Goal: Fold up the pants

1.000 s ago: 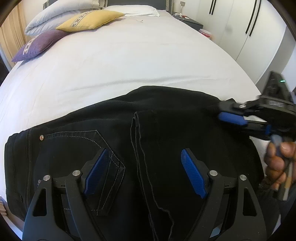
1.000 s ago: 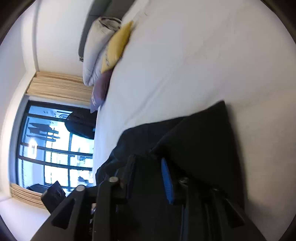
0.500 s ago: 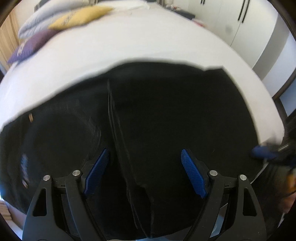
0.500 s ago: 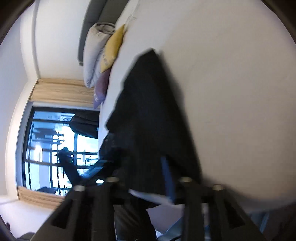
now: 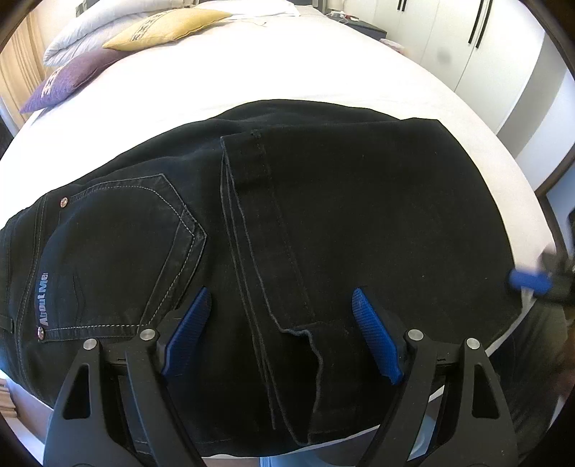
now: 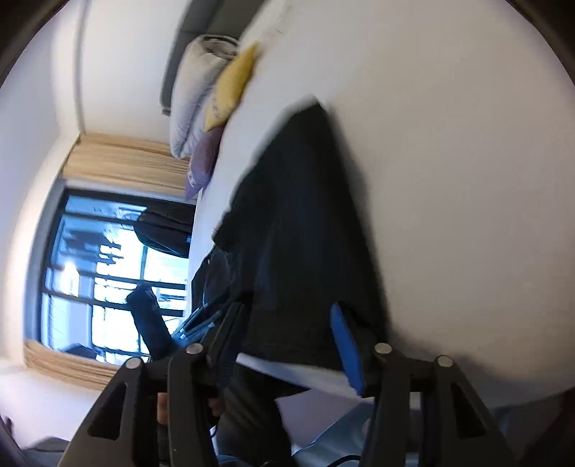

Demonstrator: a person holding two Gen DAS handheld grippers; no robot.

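Note:
Black pants (image 5: 323,222) lie folded on the white bed (image 5: 251,72), back pocket at the left, leg hems laid over the middle. My left gripper (image 5: 280,330) is open and empty, just above the pants near the bed's front edge. My right gripper (image 6: 284,345) is open at the pants' right end (image 6: 298,230), turned on its side and off the cloth. It shows blurred at the right edge of the left wrist view (image 5: 532,282).
A purple cushion (image 5: 64,79), a yellow cushion (image 5: 165,25) and white pillows (image 5: 90,28) lie at the head of the bed. White wardrobe doors (image 5: 467,46) stand at the right. A window with a blind (image 6: 107,273) is behind the left side.
My right gripper has let go of the pants' right end and drawn back past the bed's edge. The folded pants now lie flat. My left gripper stayed open above them.

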